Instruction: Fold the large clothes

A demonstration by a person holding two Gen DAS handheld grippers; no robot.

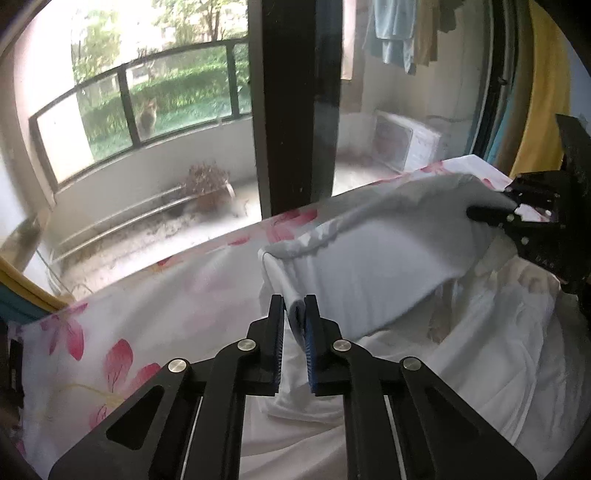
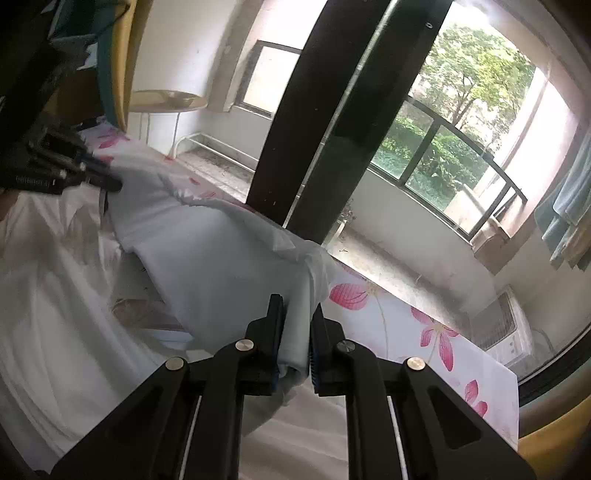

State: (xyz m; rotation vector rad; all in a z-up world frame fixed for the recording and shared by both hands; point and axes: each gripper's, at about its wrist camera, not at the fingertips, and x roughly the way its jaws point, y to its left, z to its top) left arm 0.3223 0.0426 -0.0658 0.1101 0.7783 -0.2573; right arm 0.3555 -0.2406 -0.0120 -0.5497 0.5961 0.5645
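A large pale grey-white garment (image 1: 388, 258) hangs stretched between my two grippers above a bed with a white, pink-flowered sheet (image 1: 110, 350). My left gripper (image 1: 294, 306) is shut on one edge of the garment; it also shows at the left of the right wrist view (image 2: 107, 181). My right gripper (image 2: 297, 314) is shut on the other end of the garment (image 2: 221, 266); it also shows at the right of the left wrist view (image 1: 498, 214). Part of the garment lies crumpled on the bed beneath the lifted fold.
More white cloth (image 1: 498, 350) lies bunched on the bed under the garment. A dark window post (image 1: 295, 110) and glass stand just behind the bed. Beyond are a balcony with an air-conditioner unit (image 1: 406, 144) and hanging clothes (image 1: 395, 33). A yellow curtain (image 1: 543, 92) hangs at the right.
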